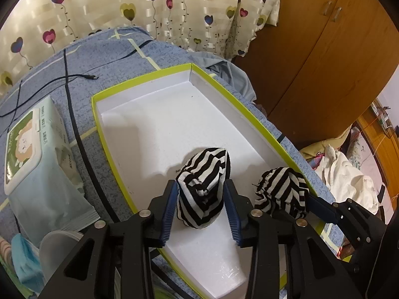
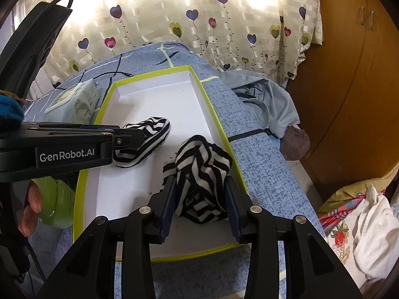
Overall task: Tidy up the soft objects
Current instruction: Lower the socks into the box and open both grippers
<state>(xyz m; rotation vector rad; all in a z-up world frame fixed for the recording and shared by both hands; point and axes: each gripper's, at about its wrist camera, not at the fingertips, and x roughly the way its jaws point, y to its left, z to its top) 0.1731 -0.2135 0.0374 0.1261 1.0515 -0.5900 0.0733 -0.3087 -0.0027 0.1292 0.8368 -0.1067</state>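
A shallow white box with a lime-green rim lies on the blue patterned bed. Two bunched black-and-white striped socks rest on its floor. In the left wrist view, one striped sock sits between the blue pads of my left gripper, whose jaws stand apart beside it without squeezing. The other striped sock lies near the box's right wall, between the parted fingers of my right gripper. From the right wrist view, the left gripper's fingers reach in sideways over the first sock.
A pack of wet wipes and a black cable lie left of the box. A grey-blue garment hangs off the bed's far right. A wooden wardrobe and a clothes pile are at the right. A person's hand holds the left gripper.
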